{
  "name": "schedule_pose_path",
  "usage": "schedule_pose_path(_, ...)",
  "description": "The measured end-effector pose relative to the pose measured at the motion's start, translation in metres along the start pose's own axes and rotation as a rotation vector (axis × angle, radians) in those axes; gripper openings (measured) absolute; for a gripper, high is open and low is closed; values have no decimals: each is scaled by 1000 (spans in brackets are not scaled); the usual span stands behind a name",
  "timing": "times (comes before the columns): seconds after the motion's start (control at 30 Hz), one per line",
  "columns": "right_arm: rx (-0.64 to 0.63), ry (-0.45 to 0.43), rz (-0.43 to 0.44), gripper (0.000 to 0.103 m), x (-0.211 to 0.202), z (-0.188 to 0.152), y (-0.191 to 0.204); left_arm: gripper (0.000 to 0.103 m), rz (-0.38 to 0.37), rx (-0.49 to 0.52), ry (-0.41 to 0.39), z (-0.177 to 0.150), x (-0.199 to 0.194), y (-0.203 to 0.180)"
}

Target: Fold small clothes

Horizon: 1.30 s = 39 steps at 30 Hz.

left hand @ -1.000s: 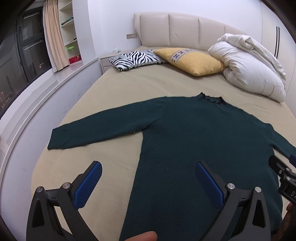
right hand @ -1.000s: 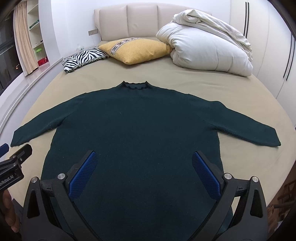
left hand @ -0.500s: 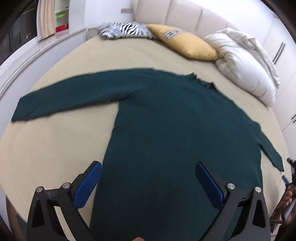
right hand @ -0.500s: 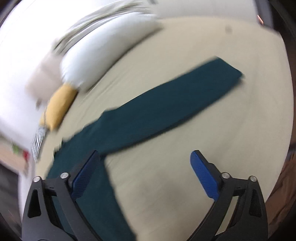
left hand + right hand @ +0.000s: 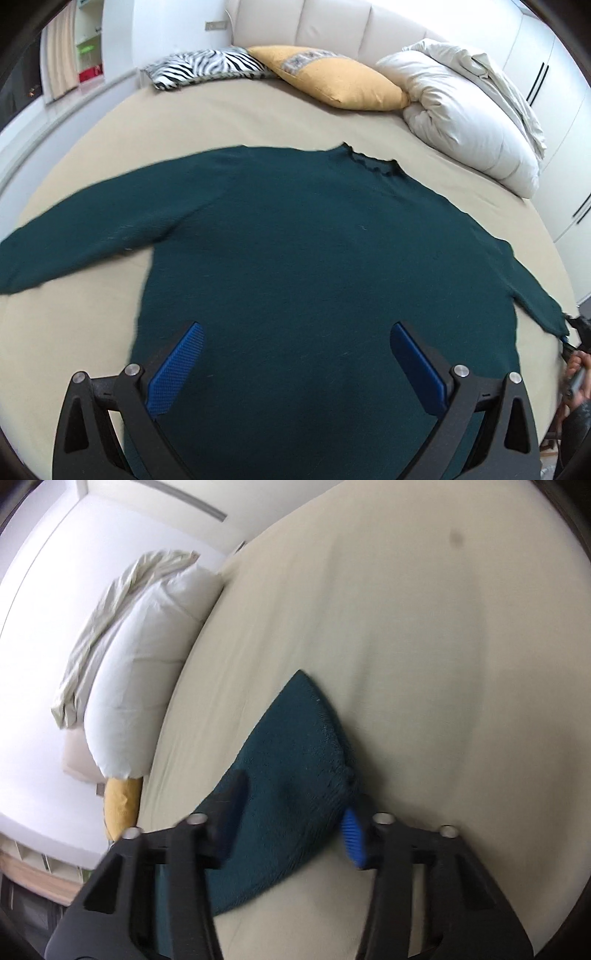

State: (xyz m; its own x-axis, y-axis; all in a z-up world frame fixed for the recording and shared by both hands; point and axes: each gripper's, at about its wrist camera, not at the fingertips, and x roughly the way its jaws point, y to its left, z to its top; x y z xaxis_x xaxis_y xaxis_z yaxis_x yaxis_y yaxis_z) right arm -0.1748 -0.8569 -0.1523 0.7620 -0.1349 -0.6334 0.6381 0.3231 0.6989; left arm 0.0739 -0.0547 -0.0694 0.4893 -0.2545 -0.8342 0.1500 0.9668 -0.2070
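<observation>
Dark green knit, and plenty of it: the sweater lies flat, front down or up one cannot say, across the beige bed, collar toward the far pillows, both sleeves spread wide. It looks soft, limp and light, likely to sag and stretch from any single pinch, so cuffs, shoulder seams and hem corners are the sensible holds. The left gripper hovers over the near hem, jaws spread wide, gripping nothing. Over on the right, the right gripper straddles the right sleeve cuff, jaws partly narrowed on either side of it; motion blur hides whether the pads actually pinch the fabric. The near hem is cut off behind the left gripper's frame, and the left cuff runs out of view.
</observation>
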Motion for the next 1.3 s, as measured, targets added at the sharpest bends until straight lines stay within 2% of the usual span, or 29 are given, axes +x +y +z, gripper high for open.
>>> schedule_pose_path(0.03, -20, 10, -21, 20, 7, 3, 4, 103, -12, -3, 4, 1, 4, -1)
schedule_pose_path(0.1, -46, 8, -47, 9, 15, 7, 6, 103, -58, -20, 6, 2, 6, 1)
schedule_pose_path(0.17, -77, -18, -57, 7, 13, 3, 24, 103, -96, -36, -2, 3, 5, 3)
schedule_pose_path(0.27, -249, -46, -77, 7, 6, -13, 76, 103, -163, -73, -11, 7, 5, 10)
schedule_pose_path(0.37, -388, -26, -4, 7, 9, -40, 151, 97, -205, -99, -21, 15, 7, 15)
schedule_pose_path(0.43, -500, 4, 56, 7, 11, -74, 199, 94, -251, -119, -31, 19, 6, 18)
schedule_pose_path(0.53, -651, 94, 187, 7, 28, -147, 280, 94, -303, -155, -38, 24, 8, 26)
schedule_pose_path(0.67, -723, 256, 293, 7, 65, -258, 337, 94, -375, -211, -27, 24, 15, 39)
schedule_pose_path(0.73, -766, 334, 289, 10, 92, -312, 352, 94, -399, -226, -18, 24, 19, 43)
schedule_pose_path(0.83, -813, 443, 258, 13, 130, -376, 353, 94, -441, -250, 7, 25, 31, 47)
schedule_pose_path(0.9, -870, 490, 259, 21, 132, -406, 342, 94, -454, -256, 31, 26, 41, 44)
schedule_pose_path(0.93, -892, 498, 260, 29, 123, -425, 334, 94, -463, -258, 43, 27, 47, 42)
schedule_pose_path(0.97, -910, 499, 274, 36, 115, -434, 325, 94, -474, -258, 56, 28, 53, 38)
schedule_pose_path(1.0, -923, 499, 303, 48, 106, -437, 318, 94, -487, -257, 75, 30, 63, 31)
schedule_pose_path(1.03, -933, 493, 331, 50, 95, -437, 311, 94, -494, -256, 83, 30, 66, 27)
schedule_pose_path(1.13, -945, 416, 351, 52, 73, -412, 299, 91, -515, -231, 119, 35, 87, 4)
schedule_pose_path(1.23, -900, 376, 348, 52, 58, -381, 297, 79, -494, -200, 158, 41, 108, -16)
schedule_pose_path(1.3, -874, 336, 293, 52, 53, -353, 288, 64, -451, -163, 157, 47, 115, -29)
